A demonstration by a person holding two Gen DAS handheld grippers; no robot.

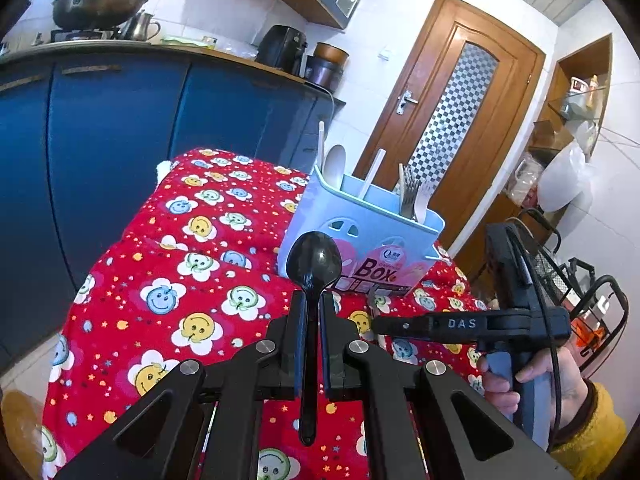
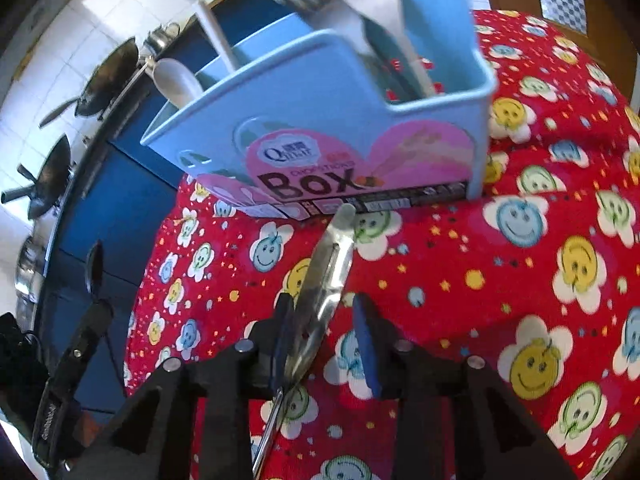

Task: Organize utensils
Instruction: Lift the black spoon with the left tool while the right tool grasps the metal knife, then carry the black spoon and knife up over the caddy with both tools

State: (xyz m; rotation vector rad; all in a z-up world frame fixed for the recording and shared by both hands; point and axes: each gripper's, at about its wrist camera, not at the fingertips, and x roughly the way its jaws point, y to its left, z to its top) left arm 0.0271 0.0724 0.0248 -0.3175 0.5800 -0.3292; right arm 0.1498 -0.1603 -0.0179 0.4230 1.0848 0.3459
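A light blue utensil box (image 1: 360,232) stands on the red smiley-face cloth (image 1: 180,280), with a white spoon (image 1: 334,164), white sticks and metal forks (image 1: 409,196) upright in it. My left gripper (image 1: 313,302) is shut on a black plastic spoon (image 1: 316,258), bowl up, just in front of the box. In the right wrist view my right gripper (image 2: 324,316) points down at the cloth before the box (image 2: 340,120). Its jaws stand apart. A shiny metal utensil (image 2: 326,276) lies between them, against the left pad and clear of the right pad, its tip at the foot of the box.
Blue cabinets (image 1: 120,140) and a counter with a wok (image 1: 100,4) run behind and left of the table. A wooden door (image 1: 460,120) and a wire rack (image 1: 592,312) stand to the right. A hand in a yellow sleeve (image 1: 592,424) holds the right gripper (image 1: 380,325).
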